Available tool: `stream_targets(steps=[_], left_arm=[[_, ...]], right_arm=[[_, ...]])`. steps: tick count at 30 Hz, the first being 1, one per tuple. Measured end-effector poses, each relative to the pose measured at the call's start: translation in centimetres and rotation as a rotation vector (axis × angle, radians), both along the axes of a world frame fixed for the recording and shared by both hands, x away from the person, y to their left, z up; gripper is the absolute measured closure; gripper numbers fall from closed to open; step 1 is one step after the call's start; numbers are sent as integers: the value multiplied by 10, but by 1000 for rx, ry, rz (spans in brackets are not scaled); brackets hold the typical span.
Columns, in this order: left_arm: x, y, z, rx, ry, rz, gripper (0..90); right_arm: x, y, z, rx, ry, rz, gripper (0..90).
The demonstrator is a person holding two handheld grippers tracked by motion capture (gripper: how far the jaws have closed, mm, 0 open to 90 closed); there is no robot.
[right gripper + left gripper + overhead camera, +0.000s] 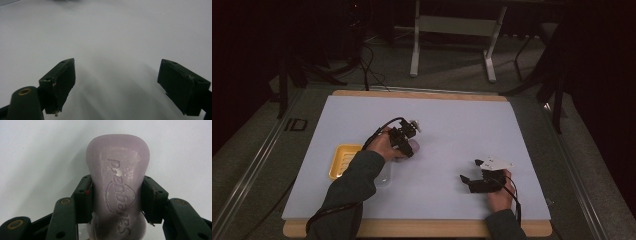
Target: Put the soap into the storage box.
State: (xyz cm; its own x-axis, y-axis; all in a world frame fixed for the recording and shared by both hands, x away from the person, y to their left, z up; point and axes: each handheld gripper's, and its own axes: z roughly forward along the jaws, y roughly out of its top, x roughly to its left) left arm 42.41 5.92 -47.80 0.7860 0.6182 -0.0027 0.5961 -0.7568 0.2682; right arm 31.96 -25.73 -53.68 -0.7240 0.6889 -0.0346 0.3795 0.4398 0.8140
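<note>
Soap (117, 192) — a lilac bar clamped across its waist by the left gripper (117, 197), long axis running out ahead of the jaws, above the white mat (452, 125) beside the yellow dish (343, 160) — while the right gripper (116, 82) idles wide open, holding nothing.

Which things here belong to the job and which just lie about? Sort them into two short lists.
In the job:
- lilac soap bar, clamped in the left tool
- yellow soap dish, beside the left forearm
- clear lid near the dish, probably

Lying about:
- right tool, open, holding nothing, on the white sheet
- table frame on the floor behind
</note>
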Motion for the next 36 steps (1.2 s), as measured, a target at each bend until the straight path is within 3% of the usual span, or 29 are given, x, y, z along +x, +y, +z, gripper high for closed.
stream_targets(steps=[8,10,22,36], left_arm=[[-2,3,4,-11,-5,40,498],[-3,5,6,-5,-28,85,498],[-6,17,13,-26,-57,171,498],[-13,28,21,-59,-81,226,498]], right_arm=[[0,0,0,1,0,0,144],[0,0,0,1,0,0,144],[0,0,0,4,-3,-1,144],[0,0,0,6,-5,0,144]])
